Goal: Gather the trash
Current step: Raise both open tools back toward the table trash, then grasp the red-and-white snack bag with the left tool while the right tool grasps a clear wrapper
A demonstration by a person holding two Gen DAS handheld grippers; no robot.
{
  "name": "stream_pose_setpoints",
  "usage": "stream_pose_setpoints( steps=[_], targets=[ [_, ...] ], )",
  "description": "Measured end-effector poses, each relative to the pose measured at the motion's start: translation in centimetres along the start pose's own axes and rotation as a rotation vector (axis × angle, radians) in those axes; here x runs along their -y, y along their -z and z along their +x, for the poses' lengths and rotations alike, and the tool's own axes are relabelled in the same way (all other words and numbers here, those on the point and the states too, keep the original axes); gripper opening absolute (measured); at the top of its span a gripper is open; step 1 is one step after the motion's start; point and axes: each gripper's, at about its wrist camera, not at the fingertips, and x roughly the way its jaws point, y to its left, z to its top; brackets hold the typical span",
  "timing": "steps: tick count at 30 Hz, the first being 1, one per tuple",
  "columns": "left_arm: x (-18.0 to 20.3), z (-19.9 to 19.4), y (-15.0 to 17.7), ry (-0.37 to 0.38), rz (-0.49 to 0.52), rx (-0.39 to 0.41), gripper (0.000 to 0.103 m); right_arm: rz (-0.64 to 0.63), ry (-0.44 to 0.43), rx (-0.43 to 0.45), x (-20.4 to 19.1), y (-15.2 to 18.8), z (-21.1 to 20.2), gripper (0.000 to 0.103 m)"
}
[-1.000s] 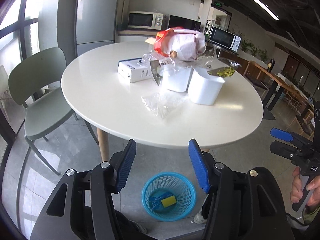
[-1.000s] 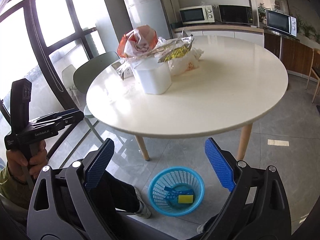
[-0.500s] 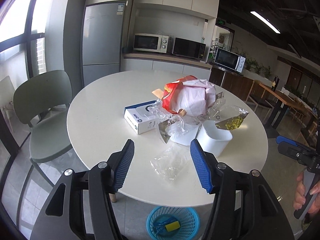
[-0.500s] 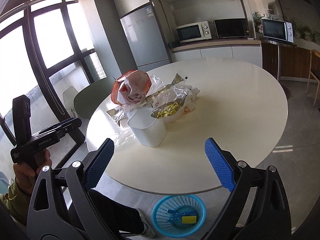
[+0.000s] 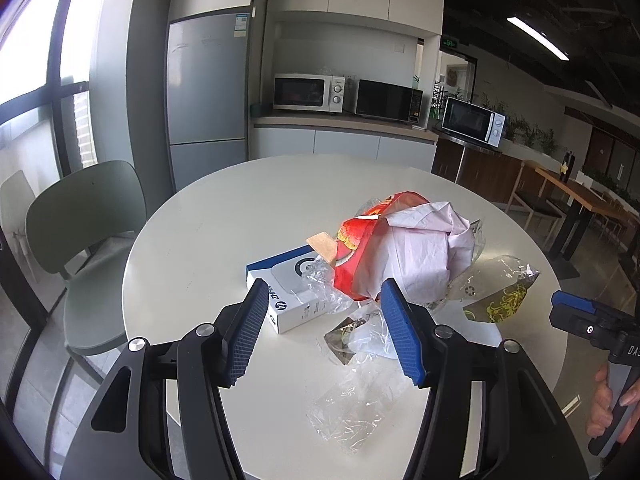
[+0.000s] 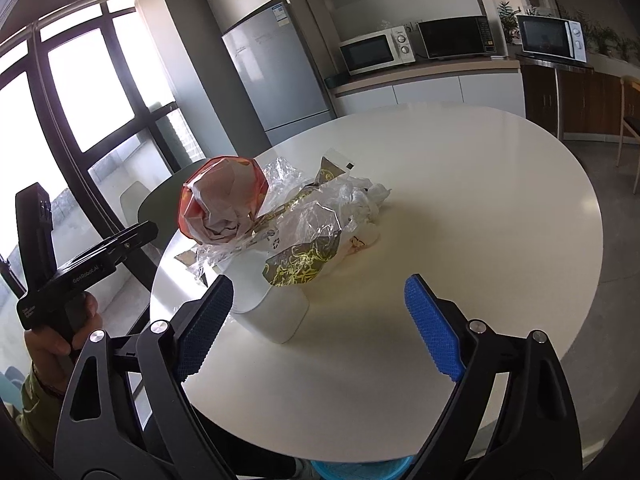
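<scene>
A pile of trash lies on the round white table (image 5: 224,216): a red bag stuffed with pale paper (image 5: 396,248), a white and blue box (image 5: 288,292), clear plastic wrap (image 5: 352,408), and a gold-patterned wrapper (image 5: 500,300). My left gripper (image 5: 324,336) is open and empty, above the table's near edge, just short of the box. My right gripper (image 6: 320,328) is open and empty, near a white container (image 6: 272,308) under the wrappers (image 6: 304,260). The red bag (image 6: 220,200) tops the pile. The blue basket rim (image 6: 360,470) shows below the table edge.
A green chair (image 5: 88,232) stands left of the table. A fridge (image 5: 208,96) and microwaves (image 5: 308,92) line the back counter. The other hand-held gripper shows at the right edge of the left view (image 5: 592,320) and the left of the right view (image 6: 80,264).
Both grippers have risen from below table height to above the tabletop and moved closer to the trash pile. The blue basket has dropped almost out of view.
</scene>
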Motion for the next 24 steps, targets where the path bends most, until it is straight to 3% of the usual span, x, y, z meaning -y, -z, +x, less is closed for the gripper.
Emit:
stream_pose_setpoints(
  steps=[12,14,19,22,24],
  targets=[
    [-0.1,2.0,-1.5,0.016,0.051,-0.017,0.058,0.062,-0.058,-0.066,0.7,-1.8,4.1,0.062],
    [0.0,2.2,-1.7,0.023,0.06,-0.016,0.056,0.064,-0.062,-0.076,0.6,-2.0,4.6,0.052],
    [-0.1,3.1,-1.7,0.05,0.074,-0.037,0.037,0.071,-0.078,-0.103,0.4,-2.2,5.7,0.032],
    [-0.3,3.4,-1.4,0.075,0.076,-0.046,0.018,0.075,-0.091,-0.114,0.3,-2.1,6.1,0.008],
    [-0.3,3.6,-1.2,0.071,0.073,-0.049,0.005,0.064,-0.095,-0.112,0.0,-2.1,6.1,0.005]
  ],
)
